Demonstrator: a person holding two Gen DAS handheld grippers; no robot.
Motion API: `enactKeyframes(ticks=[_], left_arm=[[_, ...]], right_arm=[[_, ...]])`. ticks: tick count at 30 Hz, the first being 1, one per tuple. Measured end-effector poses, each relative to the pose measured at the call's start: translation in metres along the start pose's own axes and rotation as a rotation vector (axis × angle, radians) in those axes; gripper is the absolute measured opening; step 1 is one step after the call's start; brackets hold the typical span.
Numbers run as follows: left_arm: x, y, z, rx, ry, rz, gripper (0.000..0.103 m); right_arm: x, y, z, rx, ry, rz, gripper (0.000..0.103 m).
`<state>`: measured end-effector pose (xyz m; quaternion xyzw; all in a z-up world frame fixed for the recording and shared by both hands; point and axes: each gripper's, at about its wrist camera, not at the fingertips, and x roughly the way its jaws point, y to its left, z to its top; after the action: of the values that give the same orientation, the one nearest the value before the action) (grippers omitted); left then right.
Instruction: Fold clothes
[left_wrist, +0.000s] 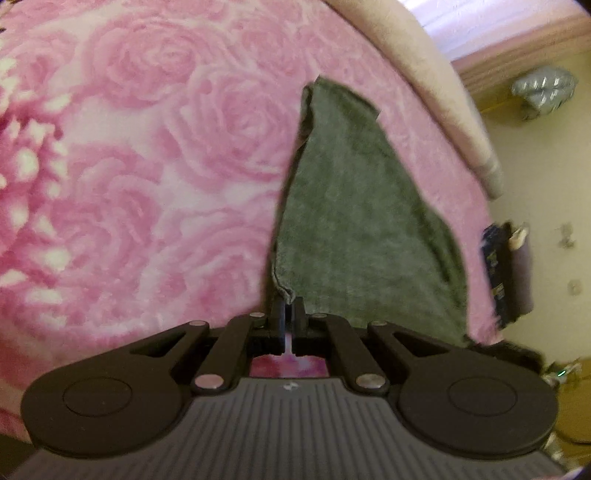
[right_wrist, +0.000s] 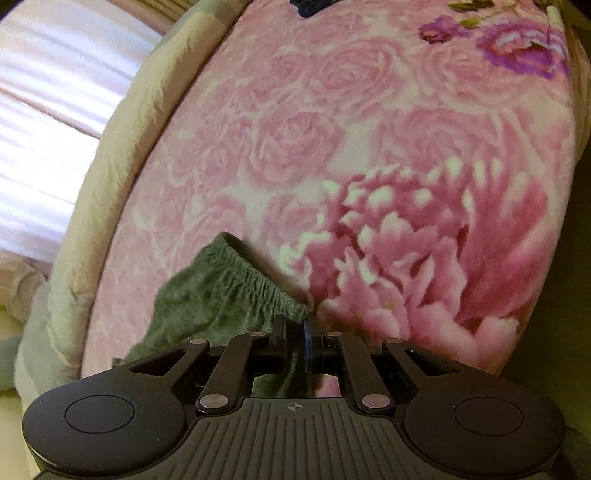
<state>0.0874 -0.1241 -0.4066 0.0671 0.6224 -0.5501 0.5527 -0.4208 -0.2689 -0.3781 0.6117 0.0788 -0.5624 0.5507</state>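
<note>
A grey-green garment (left_wrist: 354, 206) lies over the pink rose-patterned blanket (left_wrist: 147, 166) in the left wrist view, stretching away from the fingers. My left gripper (left_wrist: 289, 304) is shut on the near hem corner of that garment. In the right wrist view the same garment (right_wrist: 214, 299) shows its gathered elastic waistband, running from upper left down to the fingers. My right gripper (right_wrist: 295, 325) is shut on the end of the waistband, and cloth hangs down between and under its fingers.
The blanket (right_wrist: 369, 147) covers a bed with a beige sheet edge (right_wrist: 122, 155) along the side. A pale curtain (right_wrist: 44, 110) hangs beyond it. A dark item (left_wrist: 506, 273) sits past the bed edge, by a cream wall with a silver balloon (left_wrist: 543, 88).
</note>
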Motion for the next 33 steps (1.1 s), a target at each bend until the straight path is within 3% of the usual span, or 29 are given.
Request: enactKeyframes(ticks=[3, 5, 6, 7, 11, 13, 17, 19, 20, 22, 26, 33], left_arm=[[0.004, -0.008, 0.000, 0.060, 0.014, 0.049, 0.003], [0.002, -0.014, 0.001, 0.103, 0.025, 0.078, 0.005], [-0.001, -0.017, 0.001, 0.127, 0.032, 0.098, 0.006], [-0.004, -0.019, 0.001, 0.151, 0.039, 0.117, 0.006], [-0.019, -0.017, 0.008, 0.157, 0.039, 0.116, 0.006], [-0.022, -0.018, 0.013, 0.138, 0.027, 0.096, 0.006], [-0.017, -0.021, 0.019, 0.133, 0.020, 0.093, 0.006], [-0.011, -0.024, 0.020, 0.125, 0.026, 0.088, 0.006], [-0.008, -0.025, 0.021, 0.118, 0.030, 0.085, 0.006], [-0.005, -0.026, 0.021, 0.105, 0.033, 0.085, 0.006], [-0.005, -0.029, 0.026, 0.097, 0.034, 0.076, 0.006], [-0.006, -0.040, 0.044, 0.134, 0.046, 0.080, 0.006]], right_arm=[[0.012, 0.000, -0.002, -0.040, 0.042, -0.025, 0.008], [0.011, 0.000, -0.002, -0.040, 0.058, -0.014, 0.040], [0.007, -0.002, -0.002, -0.026, 0.046, -0.014, 0.068], [0.002, -0.007, -0.002, 0.006, 0.021, 0.005, 0.069], [-0.001, -0.036, -0.004, 0.211, 0.018, 0.115, 0.068], [0.006, -0.039, -0.005, 0.217, 0.025, 0.128, 0.061], [0.023, -0.040, -0.005, 0.217, 0.033, 0.176, 0.058], [0.034, -0.032, -0.001, 0.188, 0.053, 0.185, 0.030], [0.042, -0.029, 0.000, 0.165, 0.067, 0.177, 0.030], [0.052, -0.025, 0.002, 0.129, 0.064, 0.173, 0.017], [0.050, -0.009, 0.016, -0.028, -0.006, 0.155, 0.013], [0.050, 0.008, 0.075, -0.263, -0.107, 0.096, 0.013]])
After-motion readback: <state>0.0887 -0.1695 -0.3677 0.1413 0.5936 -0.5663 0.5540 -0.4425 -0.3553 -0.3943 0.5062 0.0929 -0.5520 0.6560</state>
